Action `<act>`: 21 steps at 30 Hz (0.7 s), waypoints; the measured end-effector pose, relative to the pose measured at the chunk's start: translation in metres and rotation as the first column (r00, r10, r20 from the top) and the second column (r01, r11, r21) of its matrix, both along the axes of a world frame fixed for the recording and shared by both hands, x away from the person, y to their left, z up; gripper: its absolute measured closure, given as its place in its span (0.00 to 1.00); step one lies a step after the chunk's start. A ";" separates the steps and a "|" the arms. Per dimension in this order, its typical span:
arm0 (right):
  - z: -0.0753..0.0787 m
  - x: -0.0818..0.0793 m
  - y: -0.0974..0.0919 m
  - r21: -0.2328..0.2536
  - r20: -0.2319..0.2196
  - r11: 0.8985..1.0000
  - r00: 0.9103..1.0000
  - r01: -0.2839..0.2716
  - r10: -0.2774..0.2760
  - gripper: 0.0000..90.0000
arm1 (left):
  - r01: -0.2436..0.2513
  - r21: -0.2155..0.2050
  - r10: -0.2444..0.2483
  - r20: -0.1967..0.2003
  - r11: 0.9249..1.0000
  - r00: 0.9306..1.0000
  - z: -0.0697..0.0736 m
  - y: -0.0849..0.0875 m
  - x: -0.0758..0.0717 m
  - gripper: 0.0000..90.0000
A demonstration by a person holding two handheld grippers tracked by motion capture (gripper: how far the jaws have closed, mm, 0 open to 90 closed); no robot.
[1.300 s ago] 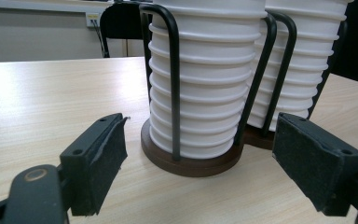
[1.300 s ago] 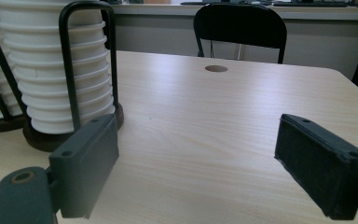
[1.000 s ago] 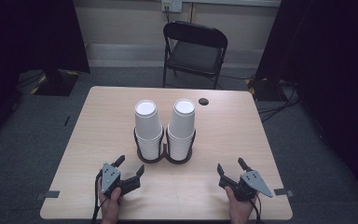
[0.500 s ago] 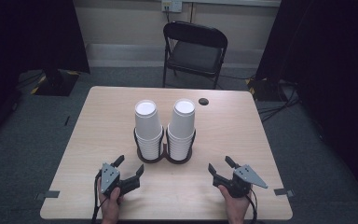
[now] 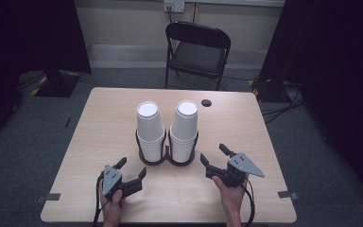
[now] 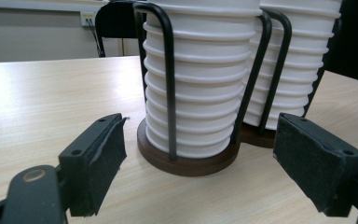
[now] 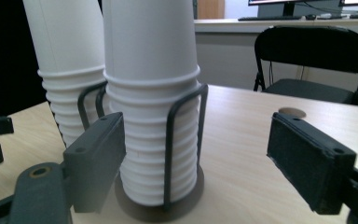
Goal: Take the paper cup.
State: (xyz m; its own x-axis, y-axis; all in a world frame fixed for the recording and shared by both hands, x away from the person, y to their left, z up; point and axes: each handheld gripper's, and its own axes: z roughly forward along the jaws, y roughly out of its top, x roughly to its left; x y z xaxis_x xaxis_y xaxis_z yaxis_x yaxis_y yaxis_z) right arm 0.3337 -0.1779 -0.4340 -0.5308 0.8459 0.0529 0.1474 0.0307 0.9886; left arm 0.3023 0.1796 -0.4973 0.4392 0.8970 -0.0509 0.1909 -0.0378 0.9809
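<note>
Table point(image 5: 99, 123): light wood; we log 2 cup stacks mid-table, 2 grippers at near edge.
L cup stack point(image 5: 150, 127): white paper cups, nested, upright in black wire holder on dark round base; touching R holder at base.
R cup stack point(image 5: 185, 126): same kind, upright in its own wire holder, just beside L stack.
Left gripper point(image 5: 132, 171): we see it in person's hand, low over table, near side of L stack, well short of it. Jaws spread wide, nothing btwn pads; in left gripper view L stack's base sits btwn the pads but farther off.
Right gripper point(image 5: 213, 154): in person's hand, raised off table, near R stack, not touching. Jaws have just been opening; now parted, nothing btwn them.
Chair point(image 5: 197, 49): black folding type, behind far edge.
Dark disc point(image 5: 206, 102): small, round, far side of table.
</note>
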 end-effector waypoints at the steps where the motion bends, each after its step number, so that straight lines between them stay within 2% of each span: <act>1: 0.003 0.002 0.002 0.000 -0.001 1.000 1.000 0.001 -0.001 0.17 | -0.001 0.006 0.001 0.000 1.000 1.000 0.000 -0.001 0.000 0.18; 4: 0.012 0.008 0.007 0.006 -0.008 1.000 1.000 -0.026 0.026 0.15 | 0.001 0.011 -0.001 0.002 1.000 1.000 0.000 -0.001 0.000 0.18; 11: 0.030 0.019 0.018 -0.033 0.004 0.997 0.998 -0.069 0.069 0.15 | -0.016 0.010 0.016 -0.005 1.000 1.000 0.000 -0.002 0.000 0.18; 17: 0.044 0.025 0.025 -0.002 0.025 0.995 0.994 -0.102 0.102 0.14 | -0.015 0.007 0.015 0.006 1.000 1.000 0.000 -0.001 -0.001 0.19; 21: 0.058 0.030 0.031 -0.022 0.041 0.993 0.993 -0.112 0.113 0.15 | -0.014 0.001 0.014 0.007 1.000 1.000 0.000 -0.001 -0.001 0.20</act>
